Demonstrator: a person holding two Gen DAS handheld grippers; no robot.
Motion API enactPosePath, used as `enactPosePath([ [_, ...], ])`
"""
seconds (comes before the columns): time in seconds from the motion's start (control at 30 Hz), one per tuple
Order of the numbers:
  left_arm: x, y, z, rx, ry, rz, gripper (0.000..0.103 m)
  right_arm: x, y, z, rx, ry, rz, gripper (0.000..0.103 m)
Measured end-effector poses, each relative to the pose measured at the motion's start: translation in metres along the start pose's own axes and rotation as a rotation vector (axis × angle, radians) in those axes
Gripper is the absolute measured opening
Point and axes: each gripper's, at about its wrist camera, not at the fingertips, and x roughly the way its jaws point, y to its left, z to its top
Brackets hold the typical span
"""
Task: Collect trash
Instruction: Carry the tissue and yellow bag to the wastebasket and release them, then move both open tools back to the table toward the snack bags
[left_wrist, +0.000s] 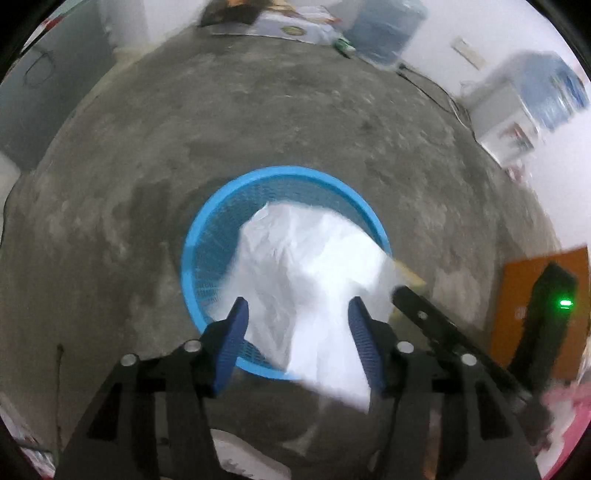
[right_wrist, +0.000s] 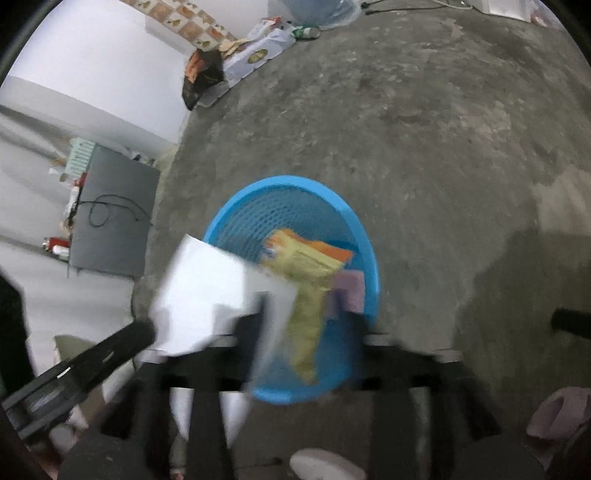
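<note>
A round blue mesh basket (left_wrist: 207, 236) (right_wrist: 236, 218) stands on the concrete floor under both grippers. In the left wrist view my left gripper (left_wrist: 299, 323) is open above its near rim; a crumpled white sheet (left_wrist: 310, 266) hangs loose between the blue fingers (left_wrist: 236, 325), reaching into the basket. In the right wrist view my blurred right gripper (right_wrist: 310, 332) stands open over the basket. A yellow-orange wrapper (right_wrist: 306, 280) and a purple one (right_wrist: 351, 291) lie between its fingers, untouched by them. The same white sheet (right_wrist: 203, 291) shows at its left.
Flattened cartons and bags (right_wrist: 236, 62) lie by the far wall, next to wrapped water jugs (left_wrist: 388, 29). A grey cabinet (right_wrist: 114, 214) with a cable stands at the left, a white appliance (left_wrist: 506, 122) at the right. Pink cloth (right_wrist: 557, 413) lies near my feet.
</note>
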Motion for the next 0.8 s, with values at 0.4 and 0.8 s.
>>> enactPosePath([
  [0.4,-0.118,0.003,-0.011,-0.002,-0.189,-0.128,0.055,-0.041,-0.022,-0.037,0.031,-0.021,0.042,0.058],
  [0.8,-0.313,0.055,-0.182,-0.009,-0.504,-0.183,0.078,-0.157,0.038,-0.063,-0.172,-0.138,0.26,0.071],
])
